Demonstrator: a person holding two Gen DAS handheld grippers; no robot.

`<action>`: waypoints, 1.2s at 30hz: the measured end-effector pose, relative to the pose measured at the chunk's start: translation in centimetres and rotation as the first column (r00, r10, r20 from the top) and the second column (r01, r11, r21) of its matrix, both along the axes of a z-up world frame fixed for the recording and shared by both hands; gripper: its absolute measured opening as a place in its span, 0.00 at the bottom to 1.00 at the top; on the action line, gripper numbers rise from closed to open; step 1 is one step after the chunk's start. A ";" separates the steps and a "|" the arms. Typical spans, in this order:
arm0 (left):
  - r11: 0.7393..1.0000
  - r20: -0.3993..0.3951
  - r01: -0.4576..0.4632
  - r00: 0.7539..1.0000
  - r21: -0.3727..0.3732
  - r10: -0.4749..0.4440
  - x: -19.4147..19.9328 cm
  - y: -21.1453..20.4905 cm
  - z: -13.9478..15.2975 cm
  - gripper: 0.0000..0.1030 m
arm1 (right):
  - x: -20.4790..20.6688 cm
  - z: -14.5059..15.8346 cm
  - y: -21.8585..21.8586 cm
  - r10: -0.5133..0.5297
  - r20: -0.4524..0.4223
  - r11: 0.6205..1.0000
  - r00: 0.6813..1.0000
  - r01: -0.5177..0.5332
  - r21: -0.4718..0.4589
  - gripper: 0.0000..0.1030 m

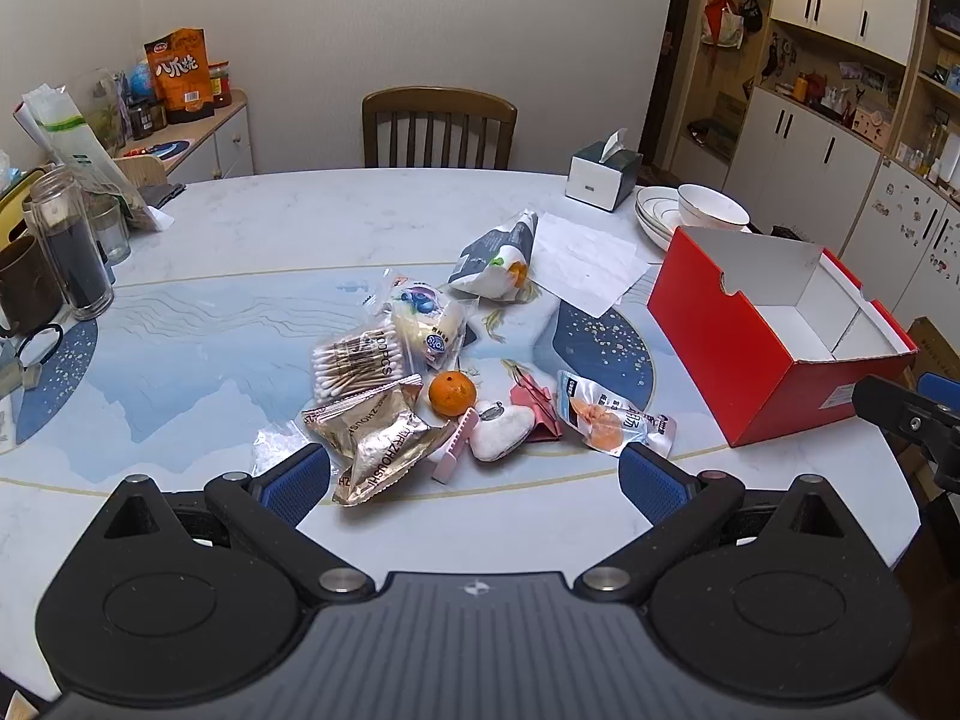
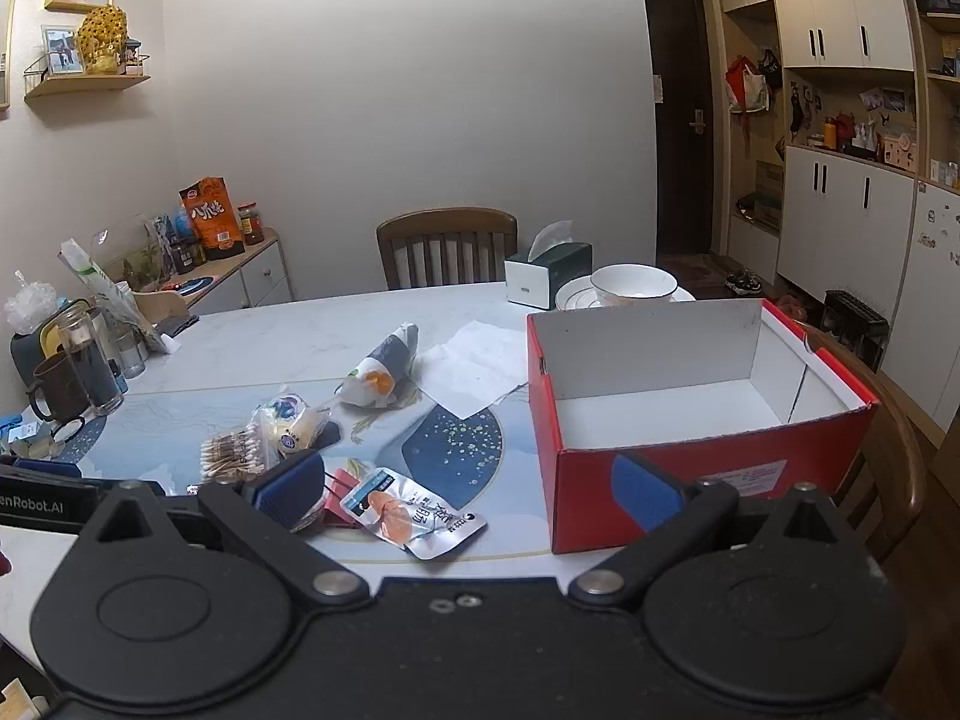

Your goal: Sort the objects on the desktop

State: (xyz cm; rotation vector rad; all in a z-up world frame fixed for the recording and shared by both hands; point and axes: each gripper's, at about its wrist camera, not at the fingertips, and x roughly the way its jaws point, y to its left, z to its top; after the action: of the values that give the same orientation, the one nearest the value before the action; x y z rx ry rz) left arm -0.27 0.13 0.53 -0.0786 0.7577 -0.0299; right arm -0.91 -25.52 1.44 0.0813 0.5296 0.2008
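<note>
Two grippers, both with fingers spread wide and nothing between them. Our left gripper (image 1: pixel 474 483) hangs over the near edge of the counter (image 1: pixel 240 312), right above the pile we're sorting: cotton swab pack (image 1: pixel 354 366), gold foil packets (image 1: pixel 375 438), an orange (image 1: pixel 452 394), a white heart-shaped thing (image 1: pixel 501 431), and a silver snack pouch (image 1: pixel 606 414) off to the right. Moving right, our right gripper (image 2: pixel 468 489) sits beside the red box (image 2: pixel 708 432), open-topped, white inside, nothing in it as far as we can see. Bare counter between pile and box, and more along the near edge.
</note>
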 end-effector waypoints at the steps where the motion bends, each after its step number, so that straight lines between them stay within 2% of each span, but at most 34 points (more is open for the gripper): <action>1: 1.000 0.000 0.000 1.000 0.000 0.000 0.0 0.0 0.0 1.00 | 0.0 0.1 0.0 0.001 0.000 1.000 1.000 -0.001 0.000 0.99; 22: 1.000 0.040 0.019 0.999 -0.006 -0.019 0.4 -0.3 0.5 1.00 | 0.6 0.0 -0.1 0.030 0.012 1.000 0.999 -0.030 0.008 0.99; 30: 0.999 0.083 -0.011 0.997 0.041 0.007 0.7 -0.4 0.2 1.00 | 0.3 0.6 -0.1 0.160 0.051 0.987 0.986 -0.160 -0.008 0.99; 36: 0.997 0.102 -0.057 0.993 0.056 0.051 0.5 -0.9 -0.3 1.00 | 0.7 0.6 -0.6 0.262 0.034 0.965 0.965 -0.261 -0.029 0.98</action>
State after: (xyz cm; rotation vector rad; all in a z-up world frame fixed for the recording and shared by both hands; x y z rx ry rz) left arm 0.25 -0.73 0.25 -0.0412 0.6553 0.0401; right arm -0.19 -26.13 2.01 -0.0171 0.5044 0.4529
